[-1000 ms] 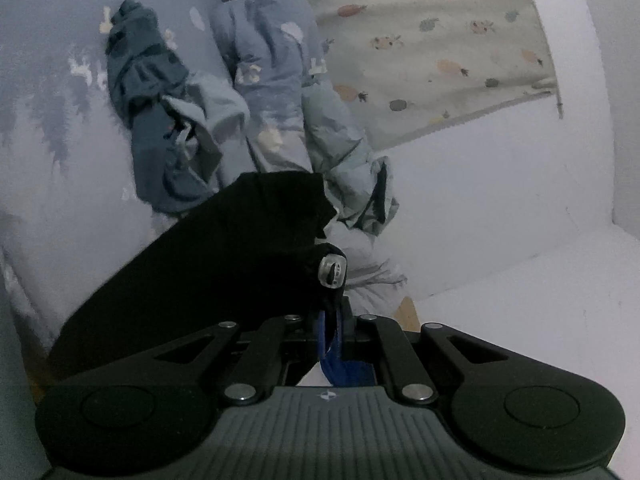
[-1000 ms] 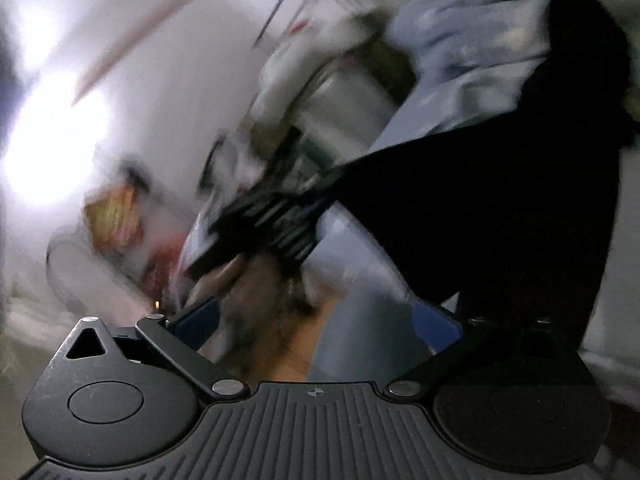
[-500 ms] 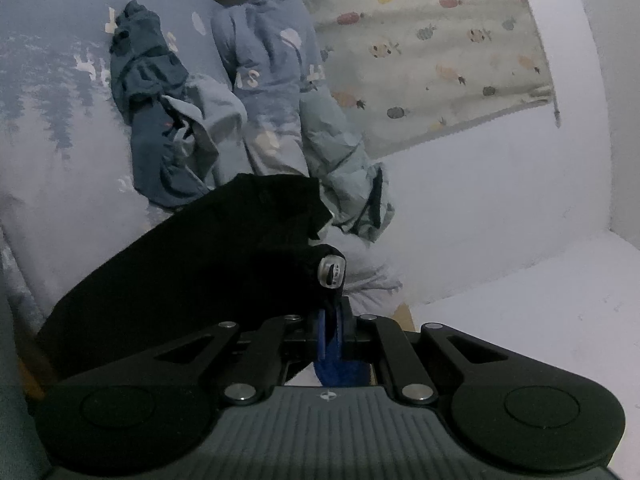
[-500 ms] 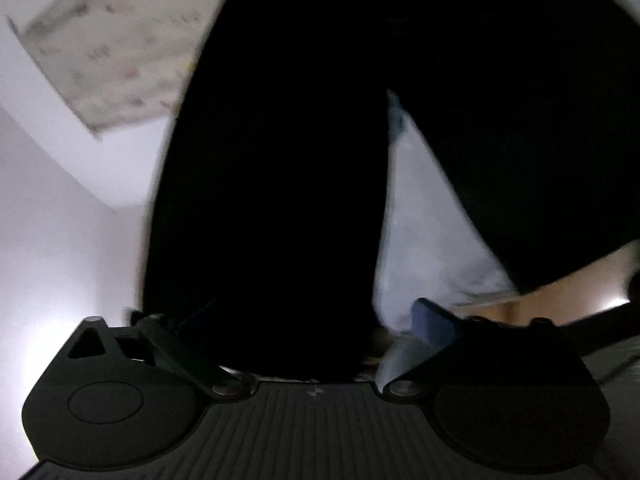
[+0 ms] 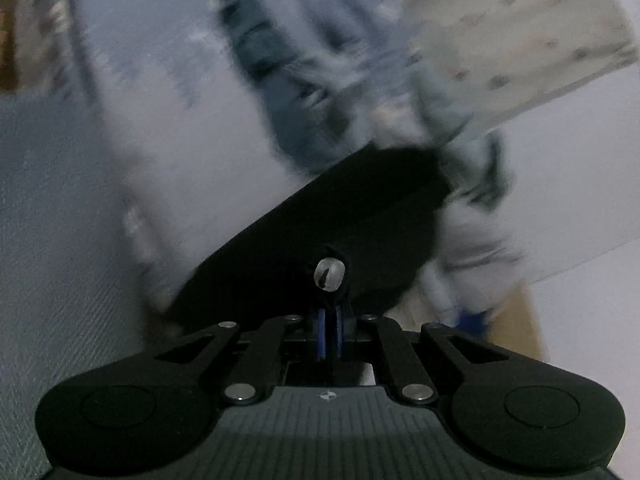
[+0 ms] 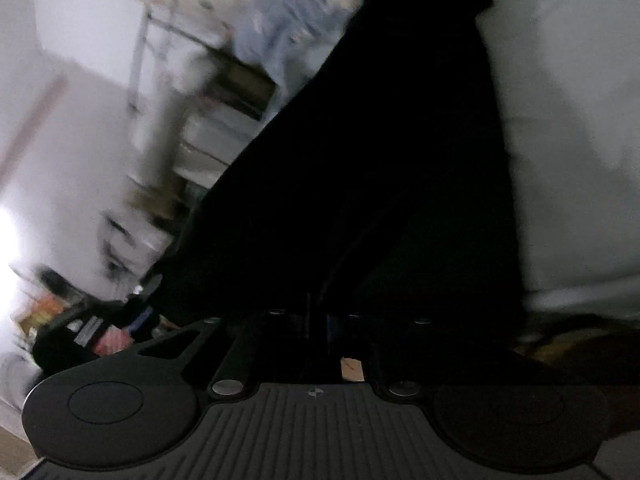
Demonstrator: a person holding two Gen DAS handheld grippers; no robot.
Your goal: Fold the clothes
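Both claws pinch one black fabric garment (image 5: 352, 216) — left gripper (image 5: 329, 320) and right gripper (image 6: 318, 320) clamped on its edge, cloth stretching ahead.

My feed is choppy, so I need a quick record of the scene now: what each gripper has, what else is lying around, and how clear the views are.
left gripper: jaws shut on black garment beside its toggle
right gripper: jaws shut on the black garment
garment state: hanging between the two grippers, not yet folded
other clothes: blue-grey pile on the pale bedding behind
fruit-print fabric: upper right, left view
view quality: both blurred; right view mostly filled by black cloth
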